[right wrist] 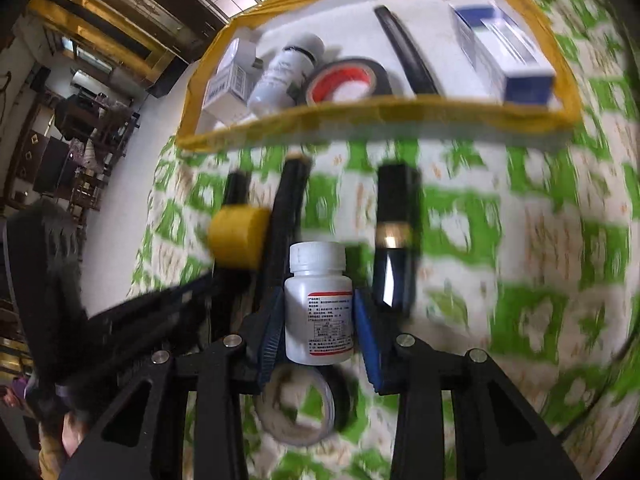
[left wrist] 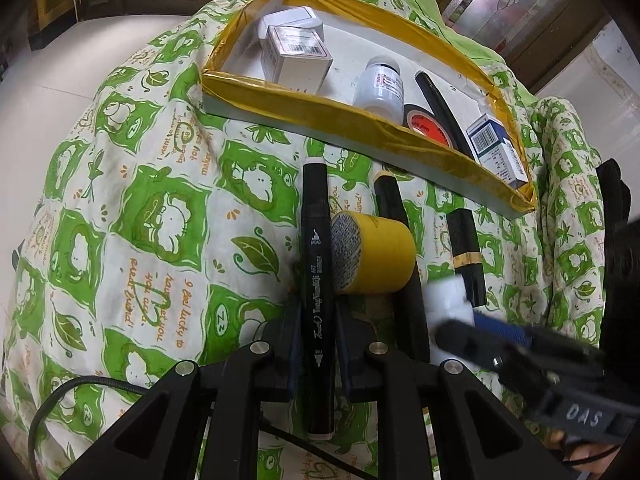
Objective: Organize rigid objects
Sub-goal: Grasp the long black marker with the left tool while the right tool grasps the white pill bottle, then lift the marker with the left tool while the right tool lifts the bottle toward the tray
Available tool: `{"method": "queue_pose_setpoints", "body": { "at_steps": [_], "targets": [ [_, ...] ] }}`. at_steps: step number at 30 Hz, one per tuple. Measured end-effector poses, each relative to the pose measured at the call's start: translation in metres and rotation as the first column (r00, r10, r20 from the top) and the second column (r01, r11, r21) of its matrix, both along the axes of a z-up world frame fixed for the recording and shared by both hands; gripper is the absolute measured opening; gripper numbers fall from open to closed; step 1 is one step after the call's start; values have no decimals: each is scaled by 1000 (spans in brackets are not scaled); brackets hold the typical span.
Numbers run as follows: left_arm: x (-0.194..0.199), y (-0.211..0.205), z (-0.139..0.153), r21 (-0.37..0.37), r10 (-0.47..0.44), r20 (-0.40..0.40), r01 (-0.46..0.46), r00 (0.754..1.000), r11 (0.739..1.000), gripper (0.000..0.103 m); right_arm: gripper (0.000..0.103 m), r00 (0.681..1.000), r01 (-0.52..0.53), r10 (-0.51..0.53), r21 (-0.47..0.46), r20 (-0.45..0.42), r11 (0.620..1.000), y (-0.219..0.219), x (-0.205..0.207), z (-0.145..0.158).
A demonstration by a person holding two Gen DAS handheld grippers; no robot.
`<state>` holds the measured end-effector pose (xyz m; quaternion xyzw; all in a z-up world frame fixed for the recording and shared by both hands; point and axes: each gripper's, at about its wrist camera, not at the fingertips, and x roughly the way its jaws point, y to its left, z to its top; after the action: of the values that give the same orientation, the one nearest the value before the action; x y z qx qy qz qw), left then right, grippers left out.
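A: Why was the left gripper [left wrist: 316, 320] parked so low over the cloth?
B: Its jaws were clamped on the black marker [left wrist: 317, 280], held lengthwise, probably so it could slide into the yellow-edged tray [left wrist: 360, 128] beside the other long things.
A: And the right gripper [right wrist: 318, 316]?
B: Its jaws were closed on the white pill bottle [right wrist: 319, 304], gripping its sides with the cap forward. The yellow tape roll [left wrist: 372, 254] and black-and-gold tube [left wrist: 466, 256] lay loose on the green-print cloth [left wrist: 160, 200], outside the tray.
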<state>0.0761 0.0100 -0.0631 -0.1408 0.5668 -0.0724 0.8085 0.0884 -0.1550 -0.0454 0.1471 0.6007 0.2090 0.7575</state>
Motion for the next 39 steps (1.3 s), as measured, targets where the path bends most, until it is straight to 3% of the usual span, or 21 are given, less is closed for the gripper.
{"method": "queue_pose_setpoints", "body": {
  "at_steps": [8,19,33,39],
  "targets": [
    [-3,-3,5,13,-13,30,13,999,1000,14,35,1000,9,-9,19,-2,1000,-8,-7,-6],
    [2,-1,-3,13,-12,-4,12,1000,1000,14,35,1000,-20,20,-2,13,1000,8,-7,-9],
    [-6,-7,11,43,-33,66,31,997,999,14,35,997,-18,16,29,72,999,13,-16,4],
    [-12,-9,21,23,-43,114,41,993,999,14,35,996,-8,4,53,84,999,6,-16,10]
  ]
}}
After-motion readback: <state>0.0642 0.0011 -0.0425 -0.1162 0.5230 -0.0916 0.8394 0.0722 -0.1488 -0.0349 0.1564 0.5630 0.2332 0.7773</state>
